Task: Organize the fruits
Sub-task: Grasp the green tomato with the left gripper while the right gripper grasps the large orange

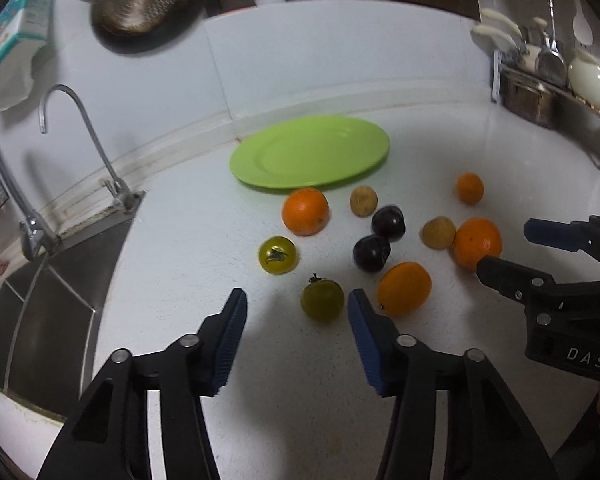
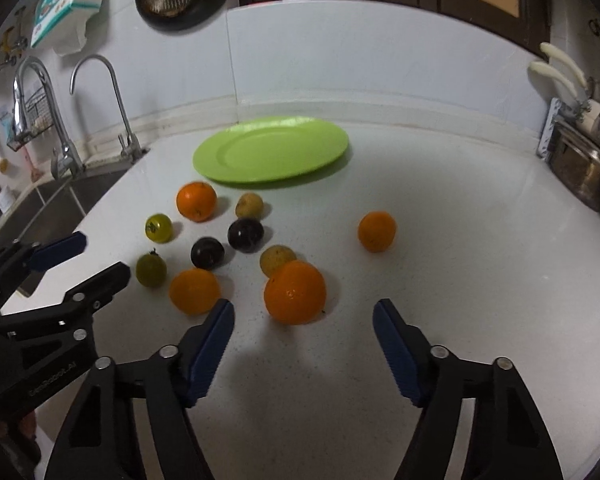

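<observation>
Both tools gape, gripping nothing. Centre your left tool (image 1: pixel 297 306) around the near green fruit (image 1: pixel 322 300), right tool (image 2: pixel 303 317) around the near orange (image 2: pixel 295 292), clamping gently.

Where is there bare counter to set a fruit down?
The counter is bare right of the lone orange, up to the metal rack. The green plate holds nothing. It is crowded in front of the plate, where the other fruits cluster.
</observation>
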{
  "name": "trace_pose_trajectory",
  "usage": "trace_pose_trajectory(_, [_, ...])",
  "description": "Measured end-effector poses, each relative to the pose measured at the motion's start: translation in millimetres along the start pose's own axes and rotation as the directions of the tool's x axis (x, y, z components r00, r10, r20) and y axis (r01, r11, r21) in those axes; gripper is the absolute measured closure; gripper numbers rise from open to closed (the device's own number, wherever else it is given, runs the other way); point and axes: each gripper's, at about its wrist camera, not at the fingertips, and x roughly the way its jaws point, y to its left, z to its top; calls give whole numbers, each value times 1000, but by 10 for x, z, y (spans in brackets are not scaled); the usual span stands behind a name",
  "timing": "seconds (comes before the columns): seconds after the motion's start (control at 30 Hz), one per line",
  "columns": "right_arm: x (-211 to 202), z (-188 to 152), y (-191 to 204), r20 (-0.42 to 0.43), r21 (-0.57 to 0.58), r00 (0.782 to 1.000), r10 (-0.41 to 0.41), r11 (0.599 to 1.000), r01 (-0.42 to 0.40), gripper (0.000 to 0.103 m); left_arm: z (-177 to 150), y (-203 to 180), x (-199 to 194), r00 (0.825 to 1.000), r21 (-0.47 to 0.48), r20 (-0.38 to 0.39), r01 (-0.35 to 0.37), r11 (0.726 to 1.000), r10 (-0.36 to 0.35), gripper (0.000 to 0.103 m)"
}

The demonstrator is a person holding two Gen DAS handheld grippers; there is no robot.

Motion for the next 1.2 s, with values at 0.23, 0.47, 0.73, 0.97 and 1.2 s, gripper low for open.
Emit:
trace_pose_trajectory(0.23, [178, 28, -8, -46, -6, 999, 20, 1000, -20, 46, 29, 33, 198, 996, -19, -61, 62, 998, -63, 66])
trace_pose_trajectory(0.47, [261, 84, 11, -65, -2, 997, 37, 999, -37, 50, 59, 57, 291, 985, -66, -90, 143, 988, -149, 70])
trace_pose_trajectory(0.73, [310, 100, 34, -89, 3, 995, 35, 999, -35, 63, 74, 100, 327, 978, -89, -107, 168, 982, -177, 75])
trace_pose_trajectory(0.97, [220, 105, 67, -89, 8, 996, 29, 1000, -28, 63, 92, 172, 176, 976, -84, -100, 183, 979, -191, 75])
trace_pose_trajectory(1.2, [-17, 185, 202, -47, -18, 998, 43, 999, -44, 63, 144, 241, -47, 968, -74, -64, 238, 968, -243, 75])
